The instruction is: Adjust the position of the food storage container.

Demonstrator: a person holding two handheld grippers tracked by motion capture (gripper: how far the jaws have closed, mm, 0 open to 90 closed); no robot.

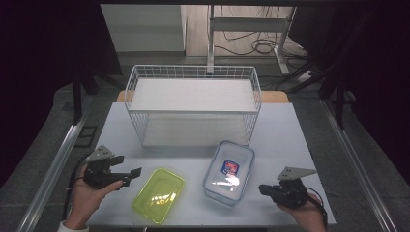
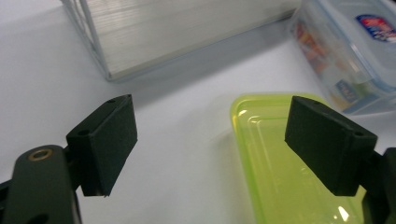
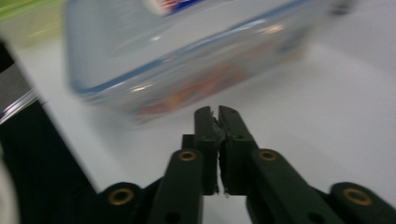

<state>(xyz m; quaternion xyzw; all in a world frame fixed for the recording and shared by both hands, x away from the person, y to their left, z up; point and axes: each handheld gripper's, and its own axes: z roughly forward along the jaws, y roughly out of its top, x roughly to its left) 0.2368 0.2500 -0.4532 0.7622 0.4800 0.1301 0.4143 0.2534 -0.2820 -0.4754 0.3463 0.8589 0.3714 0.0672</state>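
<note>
— Both grippers sit low in the high view: the left gripper (image 1: 129, 176) at the lower left, the right gripper (image 1: 263, 189) at the lower right. How do their jaws stand?

— On the left one they stand wide apart with nothing between them; in the left gripper view the yellow-green lid (image 2: 285, 163) lies on the table behind and below the pads. On the right one the jaws are pressed together and hold nothing.

— Where are the things?

— The yellow-green lid (image 1: 158, 194) lies flat at the lower centre-left of the high view, just right of the left gripper. The clear food container (image 1: 228, 171), with a blue-rimmed lid and a red-blue label, lies at the lower centre-right, between the lid and the right gripper. The white wire basket (image 1: 193, 72) stands behind both, in the middle of the white table (image 1: 290, 135).

— Which hand is nearer to which?

— The left is nearer to the yellow-green lid, the right to the container. The container's long axis runs from the lower edge up and a little right, so, I judge, its long side faces the right gripper, and closed jaws must open first.
</note>
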